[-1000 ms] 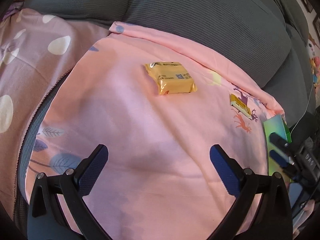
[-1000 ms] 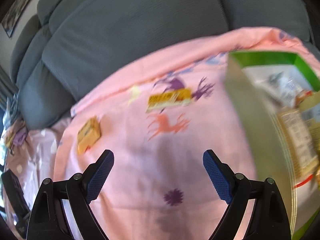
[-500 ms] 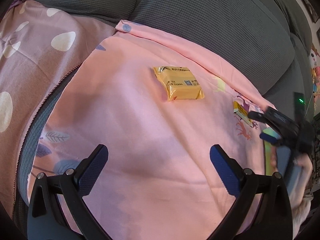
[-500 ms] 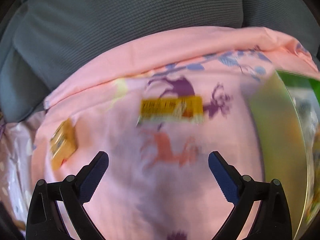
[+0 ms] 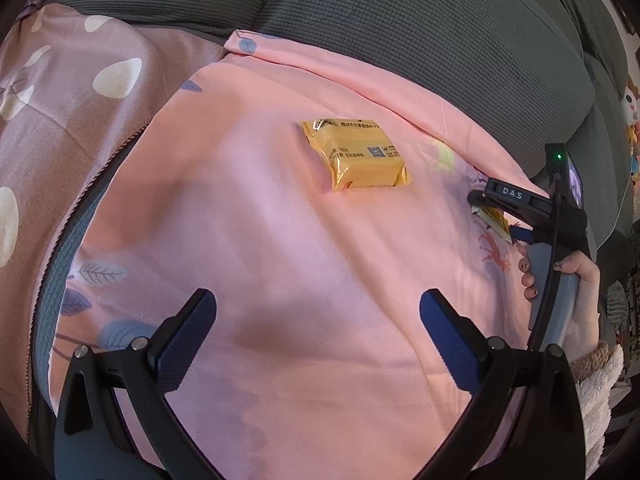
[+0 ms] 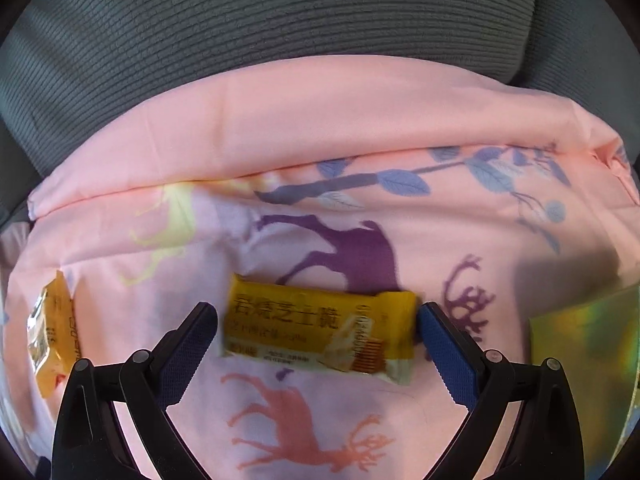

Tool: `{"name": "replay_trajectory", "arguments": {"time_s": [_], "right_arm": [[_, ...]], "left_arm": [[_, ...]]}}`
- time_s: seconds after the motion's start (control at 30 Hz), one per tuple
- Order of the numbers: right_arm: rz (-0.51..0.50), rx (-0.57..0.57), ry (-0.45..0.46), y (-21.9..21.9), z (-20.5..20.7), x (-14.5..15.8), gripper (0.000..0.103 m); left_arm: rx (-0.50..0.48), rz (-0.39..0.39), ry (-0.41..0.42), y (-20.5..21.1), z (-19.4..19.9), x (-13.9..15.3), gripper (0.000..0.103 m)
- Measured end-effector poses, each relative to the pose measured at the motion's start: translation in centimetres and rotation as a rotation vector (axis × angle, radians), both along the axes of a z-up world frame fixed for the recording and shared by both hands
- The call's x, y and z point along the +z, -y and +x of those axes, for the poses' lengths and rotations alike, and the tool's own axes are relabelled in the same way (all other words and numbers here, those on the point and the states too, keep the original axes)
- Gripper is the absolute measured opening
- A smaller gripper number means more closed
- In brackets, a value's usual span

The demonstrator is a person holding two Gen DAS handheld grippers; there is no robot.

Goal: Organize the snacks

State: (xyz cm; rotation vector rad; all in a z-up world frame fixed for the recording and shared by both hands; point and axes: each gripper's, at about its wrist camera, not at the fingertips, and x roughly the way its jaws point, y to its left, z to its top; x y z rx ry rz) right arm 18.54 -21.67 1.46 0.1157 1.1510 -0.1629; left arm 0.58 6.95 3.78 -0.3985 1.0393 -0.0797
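Note:
A yellow snack bar with Chinese print lies on the pink deer-print sheet, between the open fingers of my right gripper; the right fingertip touches its end. A square yellow snack packet lies farther left on the sheet and shows at the left edge of the right wrist view. My left gripper is open and empty, hovering over bare sheet well short of the packet. In the left wrist view the right gripper sits over the snack bar.
A shiny green-gold box stands at the right edge. The grey sofa backrest rises behind the sheet. A mauve spotted cover lies to the left.
My right gripper has moved forward and down from the box toward the snack bar, which now lies between its fingers. The left gripper has drifted slightly, still open.

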Motion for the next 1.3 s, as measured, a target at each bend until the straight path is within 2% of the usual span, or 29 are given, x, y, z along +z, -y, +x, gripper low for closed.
{"name": "replay_trajectory", "arguments": {"time_s": [0.1,0.23,0.33,0.43,0.57,0.7,0.83,1.0,1.03,1.13,1.3], "right_arm": [[-0.030,0.011,0.008,-0.4,-0.3,-0.2,0.097],[-0.018,0.030,0.009,-0.5,-1.1,0.6,0.075],[0.023,0.062,0.000,-0.4,-3.0,1.2,0.073],[0.024,0.095,-0.011,-1.3,-4.4,1.5,0.072],[0.096,0.150,-0.038,-3.3,-7.0,2.5,0.072],[0.125,0.227,-0.049,-6.4,-10.3,3.4,0.072],[0.177,0.296,-0.066,-8.5,-13.4,3.0,0.072],[0.209,0.331,-0.091,-9.7,-15.0,2.5,0.073],[0.215,0.336,-0.090,-9.8,-15.5,2.5,0.073],[0.226,0.363,-0.087,-10.3,-15.8,3.0,0.085],[0.242,0.323,-0.032,-8.9,-16.7,4.3,0.088]], "left_arm": [[0.006,0.003,0.000,-0.1,-0.1,0.0,0.102],[0.013,-0.005,-0.005,-0.3,-0.1,-0.1,0.102],[0.012,-0.009,-0.004,-0.2,-0.1,-0.1,0.102],[0.005,-0.010,-0.003,-0.2,-0.2,-0.1,0.102],[0.010,-0.015,-0.003,-0.4,-0.4,0.0,0.102],[0.021,-0.020,-0.007,-0.6,-0.6,0.0,0.102],[0.027,-0.027,-0.006,-0.7,-0.8,0.1,0.102],[0.042,-0.033,-0.003,-1.2,-1.0,0.2,0.102],[0.043,-0.037,-0.003,-1.3,-1.0,0.2,0.102],[0.040,-0.045,-0.003,-1.2,-0.9,0.2,0.102],[0.023,-0.053,-0.004,-0.8,-1.0,0.2,0.102]]}}
